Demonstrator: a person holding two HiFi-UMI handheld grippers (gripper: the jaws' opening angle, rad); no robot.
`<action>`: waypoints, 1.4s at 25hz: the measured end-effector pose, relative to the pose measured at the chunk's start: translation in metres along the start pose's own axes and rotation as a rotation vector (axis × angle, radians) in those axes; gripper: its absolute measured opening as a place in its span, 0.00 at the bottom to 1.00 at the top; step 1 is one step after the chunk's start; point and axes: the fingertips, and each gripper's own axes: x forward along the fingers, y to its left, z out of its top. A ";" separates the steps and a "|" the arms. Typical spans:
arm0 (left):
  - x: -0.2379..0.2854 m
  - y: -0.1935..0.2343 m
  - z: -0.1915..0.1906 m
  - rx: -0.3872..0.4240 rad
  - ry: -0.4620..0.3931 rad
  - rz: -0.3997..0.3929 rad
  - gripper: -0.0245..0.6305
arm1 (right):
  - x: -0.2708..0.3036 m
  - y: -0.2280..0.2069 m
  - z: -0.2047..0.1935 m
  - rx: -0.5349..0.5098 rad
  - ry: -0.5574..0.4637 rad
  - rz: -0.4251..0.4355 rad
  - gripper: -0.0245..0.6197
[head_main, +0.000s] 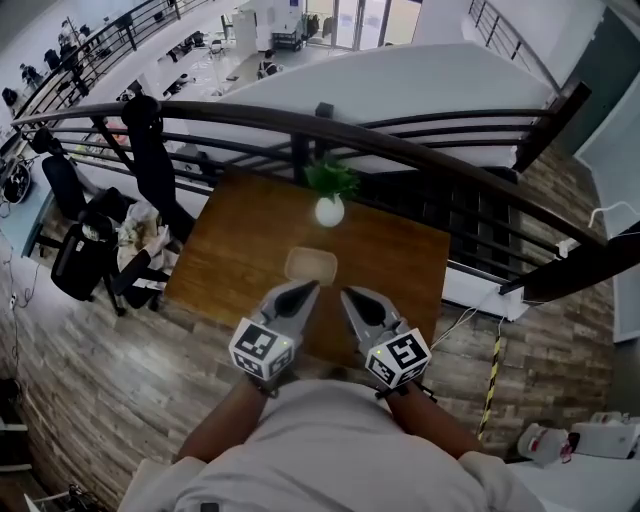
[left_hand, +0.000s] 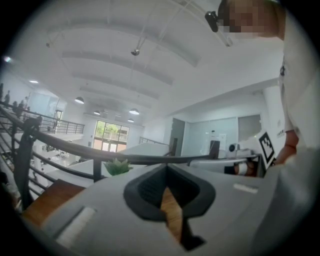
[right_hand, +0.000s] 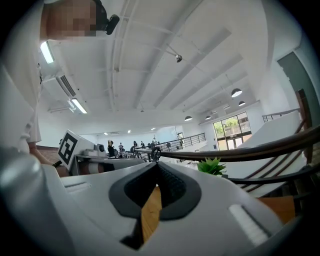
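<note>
In the head view my left gripper (head_main: 309, 287) and right gripper (head_main: 346, 294) hover side by side over the near part of a brown wooden table (head_main: 230, 250). Both are shut and hold nothing. Just beyond their tips lies a shallow tan tray (head_main: 311, 265). Farther back stands a small green plant in a white pot (head_main: 329, 208). The left gripper view shows its jaws (left_hand: 167, 167) closed at the tips, with the plant (left_hand: 118, 166) behind. In the right gripper view the jaws (right_hand: 156, 166) meet too, and the plant (right_hand: 212, 166) is at the right.
A dark curved railing (head_main: 330, 130) runs behind the table, with a drop to a lower floor beyond. Black office chairs (head_main: 85, 255) stand left of the table on the wood floor. White boxes (head_main: 590, 438) lie at the lower right.
</note>
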 end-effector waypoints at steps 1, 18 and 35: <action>0.005 0.005 0.000 0.000 0.005 -0.011 0.04 | 0.004 -0.005 0.002 0.004 -0.005 -0.013 0.05; 0.006 0.122 0.027 0.043 0.051 -0.244 0.04 | 0.121 0.000 0.013 0.057 -0.049 -0.205 0.05; 0.006 0.175 0.019 0.041 0.107 -0.460 0.04 | 0.180 -0.001 0.007 0.091 -0.063 -0.382 0.05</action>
